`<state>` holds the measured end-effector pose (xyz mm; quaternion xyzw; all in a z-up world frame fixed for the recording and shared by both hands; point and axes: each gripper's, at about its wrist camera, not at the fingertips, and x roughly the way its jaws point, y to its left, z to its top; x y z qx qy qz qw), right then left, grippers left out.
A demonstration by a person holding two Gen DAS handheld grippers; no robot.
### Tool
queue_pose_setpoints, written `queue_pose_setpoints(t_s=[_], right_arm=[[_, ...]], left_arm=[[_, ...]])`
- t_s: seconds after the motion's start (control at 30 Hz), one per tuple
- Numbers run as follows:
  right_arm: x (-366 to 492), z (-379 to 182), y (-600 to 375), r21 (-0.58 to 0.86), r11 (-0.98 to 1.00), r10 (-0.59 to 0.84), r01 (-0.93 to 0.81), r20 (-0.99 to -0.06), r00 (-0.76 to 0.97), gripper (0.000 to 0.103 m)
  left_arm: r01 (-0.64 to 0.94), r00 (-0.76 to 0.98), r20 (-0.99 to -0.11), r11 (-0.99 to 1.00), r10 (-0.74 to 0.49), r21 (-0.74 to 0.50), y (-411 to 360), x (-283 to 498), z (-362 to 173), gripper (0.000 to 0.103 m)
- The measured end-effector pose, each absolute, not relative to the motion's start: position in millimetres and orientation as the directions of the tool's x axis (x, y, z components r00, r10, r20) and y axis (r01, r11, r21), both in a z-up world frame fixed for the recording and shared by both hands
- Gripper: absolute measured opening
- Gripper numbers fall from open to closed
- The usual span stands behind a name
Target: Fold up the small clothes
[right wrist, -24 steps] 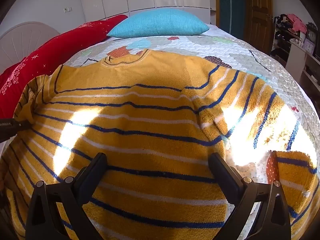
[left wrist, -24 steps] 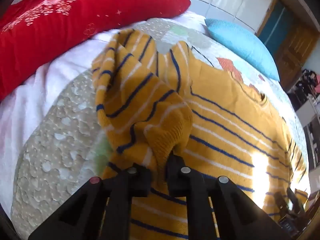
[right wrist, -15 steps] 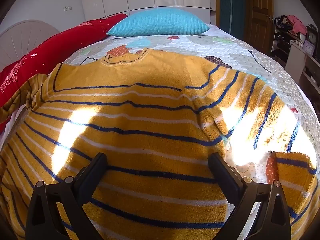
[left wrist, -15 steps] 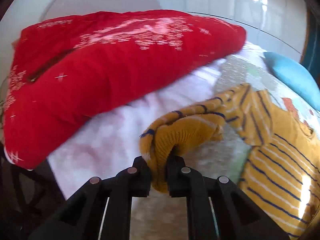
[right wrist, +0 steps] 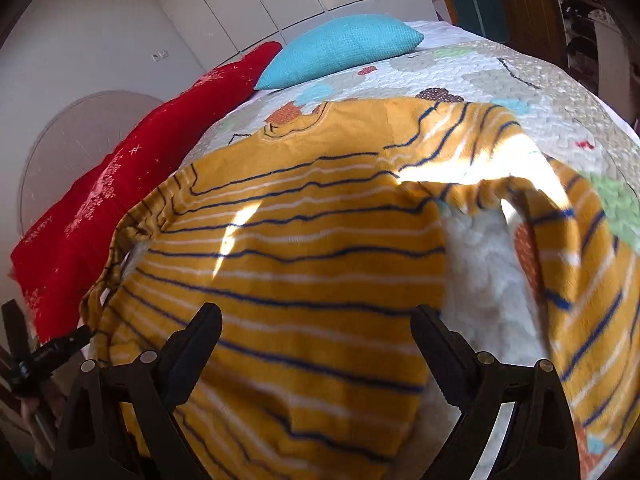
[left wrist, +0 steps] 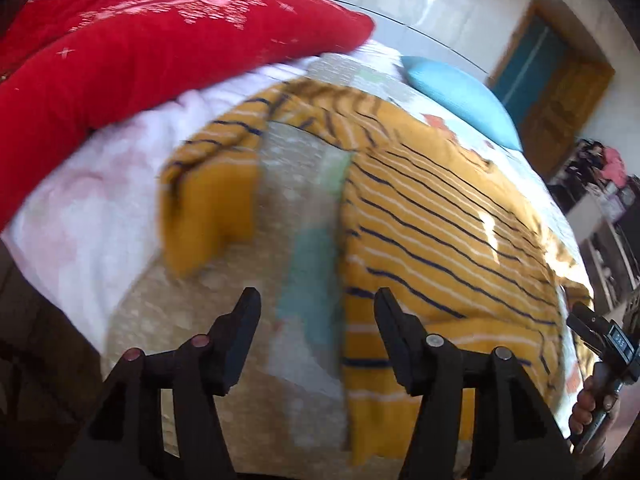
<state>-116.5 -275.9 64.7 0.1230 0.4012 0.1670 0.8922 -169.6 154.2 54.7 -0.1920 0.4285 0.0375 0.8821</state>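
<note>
A small mustard-yellow sweater (left wrist: 432,220) with navy and white stripes lies flat on the quilted bed; it also fills the right wrist view (right wrist: 304,264). Its left sleeve (left wrist: 208,200) lies spread out to the side on the bed, apart from the body. My left gripper (left wrist: 316,308) is open and empty, just above the bedspread between that sleeve and the sweater's side edge. My right gripper (right wrist: 316,328) is open and empty over the sweater's lower body. The right sleeve (right wrist: 576,248) lies bent to the right.
A long red pillow (left wrist: 132,48) runs along the left of the bed, with a white blanket (left wrist: 92,200) below it. A blue cushion (right wrist: 340,48) sits at the head. The quilt (right wrist: 500,80) has coloured patches. A wooden door (left wrist: 560,108) stands beyond.
My left gripper carried the left sleeve outward off the sweater's body, then opened and let it go on the bed. My right gripper shifted and tilted, staying open.
</note>
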Motion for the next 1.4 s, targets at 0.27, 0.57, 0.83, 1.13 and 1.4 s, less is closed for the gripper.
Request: queue_pose_setpoints(t_s=[0.27, 0.57, 0.83, 1.13, 1.4], right_arm=[[-190.6, 47.9, -283.4, 0.388, 0.91, 0.409, -0.147, -0.778, 0.477, 0.097], [-176.7, 43.0, -270.3, 0.493, 0.855, 0.513, -0.161, -0.759, 0.402, 0.011], [-231.0, 59.5, -315.9, 0.402, 0.907, 0.417, -0.124, -0.826, 0.378, 0.013], [-208.4, 114.6, -305.8, 0.23, 0.964, 0.26, -0.136, -0.691, 0.675, 0.083], [-114.0, 97.8, -256.9, 0.22, 0.969, 0.239, -0.112, -0.725, 0.645, 0.085]], left_arm=[[-0.144, 0.546, -0.832, 0.967, -0.101, -0.212, 80.0, -156.9, 31.3, 0.056], [-0.233, 0.501, -0.865, 0.957, -0.036, -0.174, 101.9, -186.5, 56.7, 0.007], [-0.209, 0.495, -0.867, 0.961, -0.055, -0.181, 92.6, -227.1, 54.9, 0.008], [-0.112, 0.653, -0.752, 0.993, 0.092, 0.024, 47.1, -213.2, 93.8, 0.071], [-0.058, 0.68, -0.729, 0.997, 0.076, 0.051, -8.7, -126.4, 74.6, 0.073]])
